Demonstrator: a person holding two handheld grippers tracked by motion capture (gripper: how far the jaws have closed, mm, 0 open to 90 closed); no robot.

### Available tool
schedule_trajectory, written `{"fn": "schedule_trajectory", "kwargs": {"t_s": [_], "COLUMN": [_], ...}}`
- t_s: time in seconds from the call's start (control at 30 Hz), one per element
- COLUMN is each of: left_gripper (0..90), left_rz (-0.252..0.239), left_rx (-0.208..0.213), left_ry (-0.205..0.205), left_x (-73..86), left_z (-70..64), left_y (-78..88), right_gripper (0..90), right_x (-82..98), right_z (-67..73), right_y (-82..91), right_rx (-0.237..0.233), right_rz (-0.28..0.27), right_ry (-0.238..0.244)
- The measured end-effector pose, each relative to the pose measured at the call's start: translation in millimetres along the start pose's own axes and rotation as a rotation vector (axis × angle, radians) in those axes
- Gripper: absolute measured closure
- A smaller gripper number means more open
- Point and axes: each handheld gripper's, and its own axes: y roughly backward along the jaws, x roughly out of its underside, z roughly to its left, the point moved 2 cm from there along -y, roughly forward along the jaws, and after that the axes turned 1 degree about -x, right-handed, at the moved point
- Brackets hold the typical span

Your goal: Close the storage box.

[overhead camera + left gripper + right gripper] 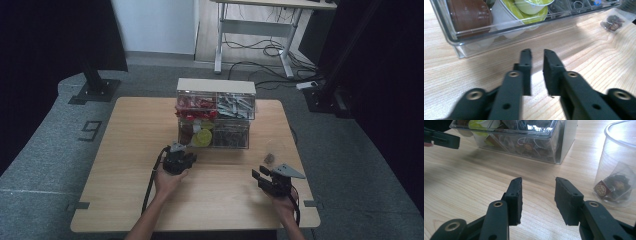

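Observation:
A clear plastic drawer organiser (215, 107) stands at the back middle of the wooden table (125, 150). Its lower left drawer (499, 35) is pulled out and holds a brown capsule (469, 15) and yellow-green lidded capsules (531, 6). My left gripper (181, 152) points at that drawer's front, a short way off; its jaws (537, 53) stand a little apart with nothing between them. My right gripper (260, 173) rests lower right, open (537, 181) and holding nothing. A clear plastic cup (616, 165) with a tea bag (615, 186) in it stands just right of it.
The organiser's upper drawers hold red items (195, 105) and grey-white packets (235, 106); the lower right drawer holds tea bags (529, 147). The cup (270, 159) sits between the organiser and my right gripper. A desk frame and cables (260, 47) lie on the floor behind the table.

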Motion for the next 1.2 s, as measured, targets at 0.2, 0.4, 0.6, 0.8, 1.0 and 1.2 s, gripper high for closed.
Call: {"fn": "schedule_trajectory", "kwargs": {"t_s": [0.2, 0.4, 0.6, 0.8, 1.0, 1.2], "left_gripper": [59.5, 54.6, 49.8, 48.5, 48.4, 47.8], "left_rz": [0.025, 0.018, 0.021, 0.037, 0.047, 0.073], "left_rx": [0.017, 0.004, 0.008, -0.012, -0.042, -0.058], "left_ry": [-0.018, -0.046, -0.078, -0.096, -0.089, -0.105], "left_x": [14.6, 29.4, 47.7, 63.7, 78.8, 85.4], "left_z": [1.0, -0.4, -3.8, 0.1, 7.6, 6.4], "left_y": [5.5, 17.6, 29.6, 45.4, 53.7, 50.7], "right_gripper": [55.7, 53.7, 51.4, 48.1, 46.5, 45.4], "right_x": [3.1, 7.1, 15.0, 24.2, 36.6, 37.7], "right_z": [2.1, 3.7, 5.7, 9.5, 10.6, 8.8], "right_y": [-2.4, -2.8, 2.1, 7.1, 10.8, 11.2], "right_rx": [-0.011, -0.015, -0.019, -0.024, -0.023, -0.024], "right_rz": [0.015, 0.023, 0.037, 0.065, 0.112, 0.124], "right_ry": [0.008, 0.008, 0.014, 0.027, 0.051, 0.050]}}
